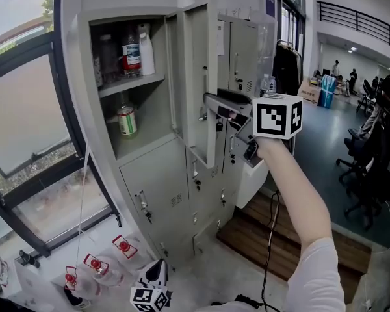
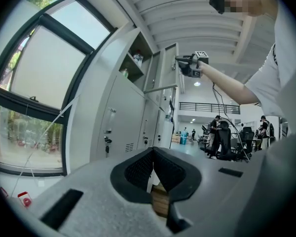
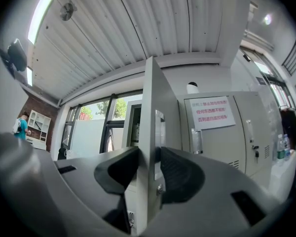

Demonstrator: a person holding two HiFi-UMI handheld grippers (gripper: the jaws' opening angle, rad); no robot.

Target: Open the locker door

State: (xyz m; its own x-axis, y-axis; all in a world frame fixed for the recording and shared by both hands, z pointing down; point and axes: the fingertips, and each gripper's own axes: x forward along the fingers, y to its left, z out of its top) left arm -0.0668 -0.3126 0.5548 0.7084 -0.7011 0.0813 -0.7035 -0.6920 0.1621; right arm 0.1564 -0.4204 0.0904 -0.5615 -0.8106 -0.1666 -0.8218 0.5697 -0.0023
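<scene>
1. Two grippers: holding the right gripper out at the end of a raised arm; pinching the free edge of the locker door between its jaws, one pad pressing on each face, just beside the metal latch plate.
2. Finding that door swung well out from the upper left compartment of the grey locker; seeing it edge-on in the right gripper view, running straight up between the pads.
3. Showing inside the opened compartment a red-labelled bottle and a white bottle on the shelf, and a third bottle under it.
4. Holding the left gripper low, at the bottom edge of the head view, well apart from the door; closing its jaws tip to tip on nothing; pointing it toward the lower lockers beside the window.
</scene>
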